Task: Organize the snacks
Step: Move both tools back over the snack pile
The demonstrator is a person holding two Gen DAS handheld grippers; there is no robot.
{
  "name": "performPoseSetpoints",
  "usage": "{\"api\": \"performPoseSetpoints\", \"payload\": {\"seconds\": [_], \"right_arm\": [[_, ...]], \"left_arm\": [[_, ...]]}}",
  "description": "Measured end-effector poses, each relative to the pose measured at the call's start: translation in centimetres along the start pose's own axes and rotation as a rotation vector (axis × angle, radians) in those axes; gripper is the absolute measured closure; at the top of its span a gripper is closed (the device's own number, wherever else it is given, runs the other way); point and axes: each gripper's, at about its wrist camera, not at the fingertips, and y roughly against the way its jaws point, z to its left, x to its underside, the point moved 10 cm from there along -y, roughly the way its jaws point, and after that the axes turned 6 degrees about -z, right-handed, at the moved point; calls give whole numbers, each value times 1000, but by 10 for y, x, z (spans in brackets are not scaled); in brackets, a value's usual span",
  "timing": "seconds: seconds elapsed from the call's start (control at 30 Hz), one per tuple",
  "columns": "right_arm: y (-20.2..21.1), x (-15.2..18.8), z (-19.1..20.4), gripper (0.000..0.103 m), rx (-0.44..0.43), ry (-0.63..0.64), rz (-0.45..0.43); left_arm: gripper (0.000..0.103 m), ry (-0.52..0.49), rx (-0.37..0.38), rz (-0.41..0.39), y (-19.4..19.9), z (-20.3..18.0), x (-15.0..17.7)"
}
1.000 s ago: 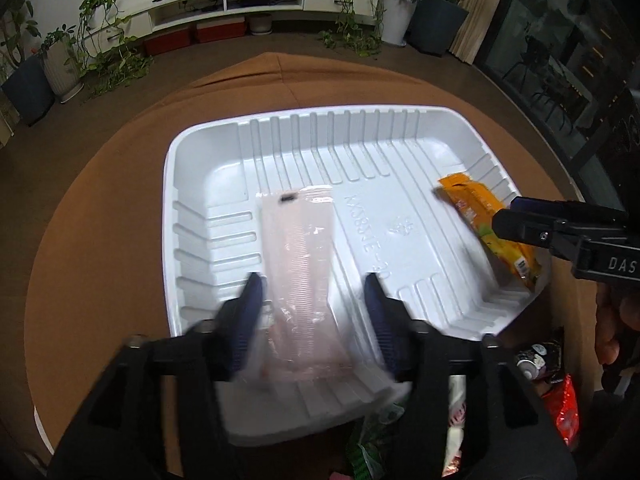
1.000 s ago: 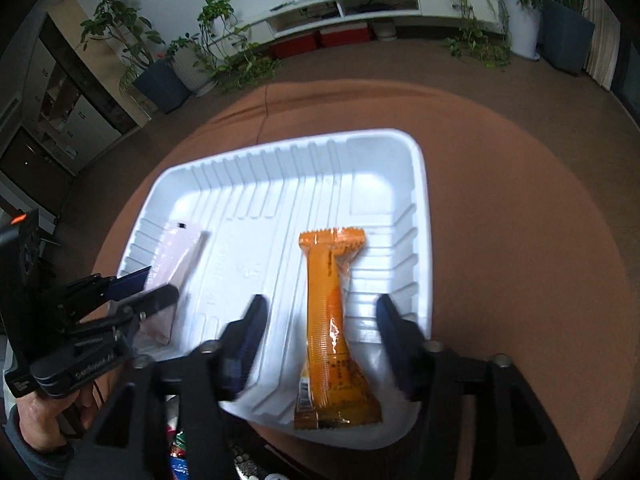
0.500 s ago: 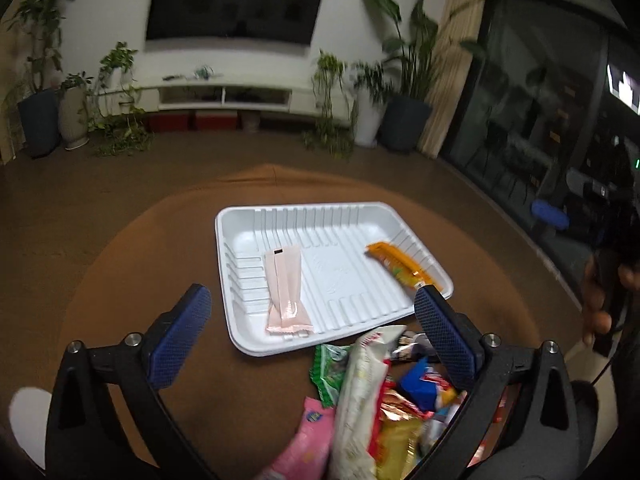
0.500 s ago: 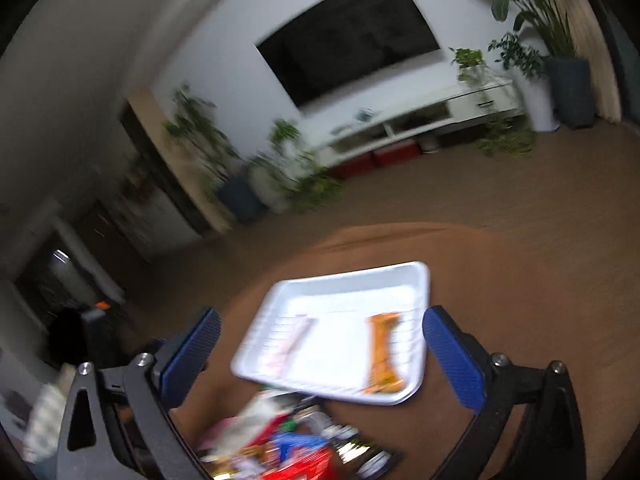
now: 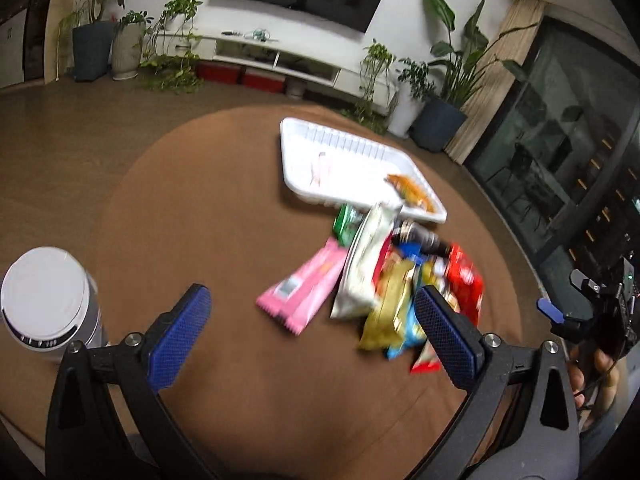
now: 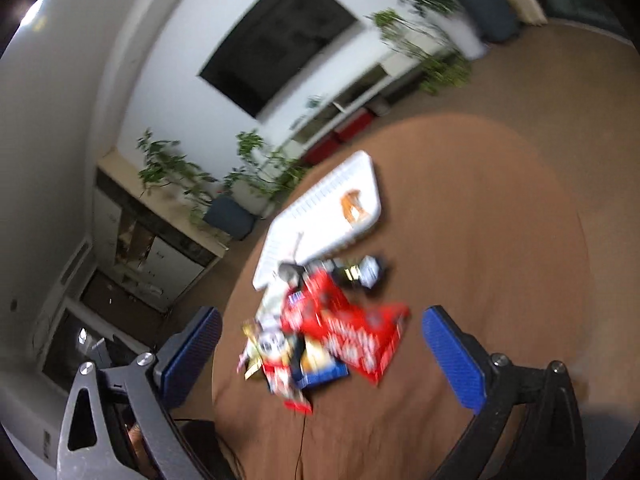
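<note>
Left wrist view: my left gripper (image 5: 308, 322) is spread wide, nothing between the blue pads (image 5: 178, 338). Snack pile (image 5: 384, 280) sits on the brown table (image 5: 200, 216), just ahead and right of centre. Pink pack (image 5: 306, 290) on the near left of the pile, white pack (image 5: 366, 264) beside it, then gold (image 5: 390, 304), blue (image 5: 412, 328) and red (image 5: 464, 284) packs overlapping, green one (image 5: 346, 224) at the far end. White ribbed tray (image 5: 298, 152) just beyond the pile, holding a pale pink bar (image 5: 318, 168) at left and an orange bar (image 5: 412, 192) at right. White-lidded can (image 5: 44, 300) near left. Too blurred to read any labels. Right gripper (image 5: 558, 312) visible at far right edge; I can't judge its jaws from here.

Right wrist view: my right gripper (image 6: 320, 356) is wide, empty. Pile (image 6: 320, 328) lies between and ahead of the pads, red packs (image 6: 360, 336) on top with white print I can't read. Tray (image 6: 368, 172) is farther away, touching the pile, orange bar (image 6: 352, 206) inside.
</note>
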Motion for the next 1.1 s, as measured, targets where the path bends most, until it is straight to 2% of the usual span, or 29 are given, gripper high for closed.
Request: {"api": "performPoseSetpoints", "payload": {"seconds": [0.13,0.27,0.43,0.6,0.7,0.83,0.97,1.03,1.1], "right_arm": [[5,19,13,0,37,122,4],[0,24,18,1,61,198,23],[0,28,26,2,119,360,26],[-9,18,32,2,148,446,45],[-24,18,33,3,177,509,109],[-42,24,28,9,223,565,209],[-50,29,18,17,242,559,261],[-52,33,14,20,247,552,278],[-54,37,10,23,246,548,291]], "left_arm": [[0,-21,13,11,6,-2,17],[0,-77,28,15,2,-12,17],[0,-187,57,67,-7,-20,9],[0,-260,89,102,-15,-21,-7],[0,-316,106,115,-20,-24,-18],[0,-420,107,215,-47,-25,-13],[1,-489,121,310,-73,-21,-2],[3,-519,115,342,-86,-18,0],[21,-540,114,365,-95,-17,1]]}}
